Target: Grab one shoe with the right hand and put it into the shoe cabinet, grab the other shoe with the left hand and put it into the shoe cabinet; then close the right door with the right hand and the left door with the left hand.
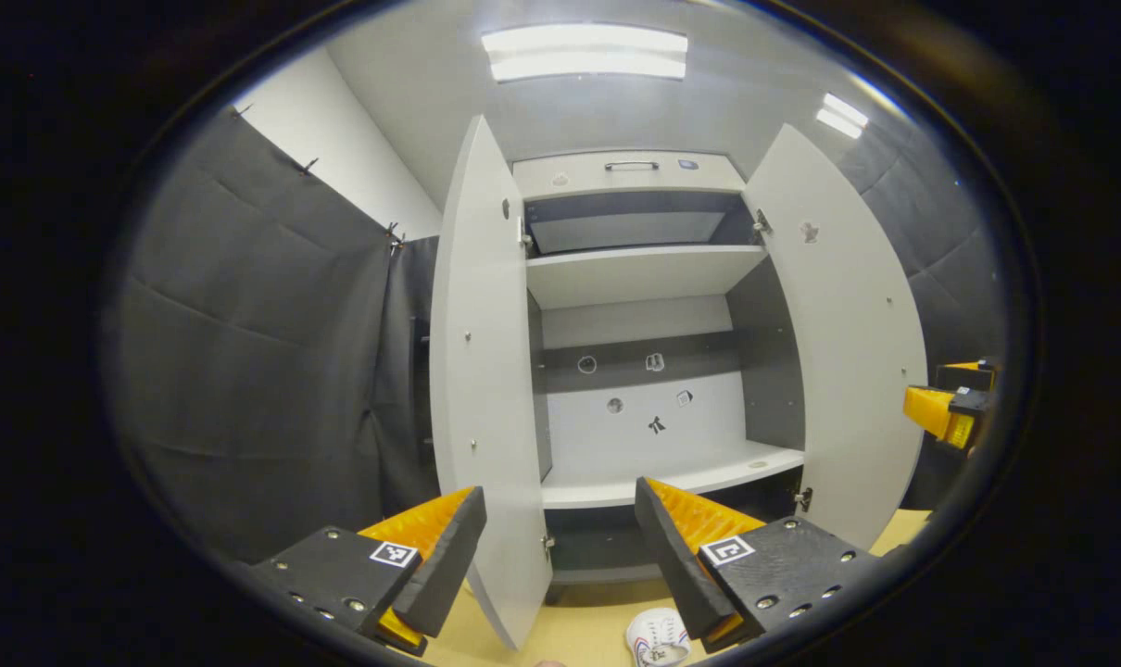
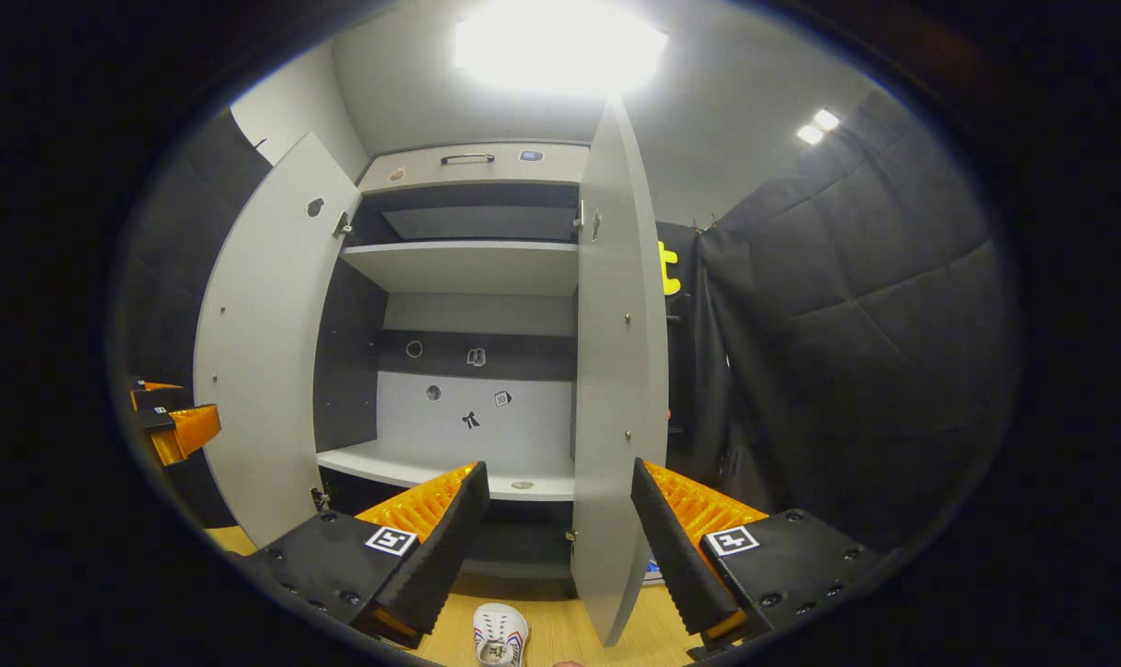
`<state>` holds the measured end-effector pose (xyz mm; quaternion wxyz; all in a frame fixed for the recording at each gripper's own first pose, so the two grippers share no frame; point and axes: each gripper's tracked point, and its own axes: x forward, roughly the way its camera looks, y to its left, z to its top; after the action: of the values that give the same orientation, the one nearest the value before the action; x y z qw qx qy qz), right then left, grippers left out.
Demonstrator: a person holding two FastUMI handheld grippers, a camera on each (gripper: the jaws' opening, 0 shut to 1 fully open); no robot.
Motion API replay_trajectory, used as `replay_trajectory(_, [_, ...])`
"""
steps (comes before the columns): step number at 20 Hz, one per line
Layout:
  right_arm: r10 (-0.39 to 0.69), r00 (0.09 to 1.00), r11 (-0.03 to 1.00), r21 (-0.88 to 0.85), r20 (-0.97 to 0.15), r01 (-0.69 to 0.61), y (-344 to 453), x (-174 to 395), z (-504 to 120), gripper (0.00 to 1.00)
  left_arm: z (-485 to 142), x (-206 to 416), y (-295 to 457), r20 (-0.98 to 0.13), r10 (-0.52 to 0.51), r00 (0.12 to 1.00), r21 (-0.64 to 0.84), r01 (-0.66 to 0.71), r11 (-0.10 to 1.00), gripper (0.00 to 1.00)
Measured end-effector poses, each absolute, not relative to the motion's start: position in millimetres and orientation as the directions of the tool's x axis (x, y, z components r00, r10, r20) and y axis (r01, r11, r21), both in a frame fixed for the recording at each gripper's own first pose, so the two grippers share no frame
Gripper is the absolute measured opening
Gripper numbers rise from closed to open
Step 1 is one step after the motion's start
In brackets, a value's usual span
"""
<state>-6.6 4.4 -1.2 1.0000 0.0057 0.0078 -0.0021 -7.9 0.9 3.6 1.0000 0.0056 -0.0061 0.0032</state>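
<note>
The shoe [image 1: 658, 639] is white with coloured stripes along its sides and lies on the wooden floor [image 1: 579, 630] in front of the shoe cabinet [image 1: 639, 278], toe end toward the camera. In the left gripper view it sits at about 6 o'clock, at the lower edge, just beside the inner edge of the right finger of the left gripper [image 1: 556, 547], not touching it as far as can be seen. The left gripper is released, its fingers spread wide with nothing between them but the edge of the left door [image 1: 482, 371], which stands farther off.

The cabinet is pale grey with darker side walls; both doors stand open, the right door [image 1: 838, 333] swung out toward 3 o'clock. A middle shelf [image 1: 635, 273] and a lower shelf [image 1: 681, 472] are bare, and small stickers dot the back panel [image 1: 644, 408]. The other gripper appears at the 3 o'clock edge.

In the right gripper view the shoe [image 2: 500, 635] again lies at 6 o'clock on the floor, between the fingers of the right gripper [image 2: 556, 547] and nearer the left one. This gripper is also released and holds nothing.
</note>
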Motion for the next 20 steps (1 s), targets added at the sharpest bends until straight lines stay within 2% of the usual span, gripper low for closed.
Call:
replay_trajectory(15, [0.000, 1.000, 1.000, 0.000, -0.027, 0.000, 29.2, -7.4, -1.8, 0.97, 6.3, -26.3, 26.4, 0.020, 0.000, 1.000, -0.001, 0.001, 1.000, 0.94])
replay_trajectory(20, [-0.002, 0.997, 1.000, -0.001, -0.073, 0.002, 47.2, -0.6, -16.2, 0.97, 3.5, -31.1, 37.8, 0.026, -0.039, 0.999, -0.015, 0.039, 0.999, 0.94])
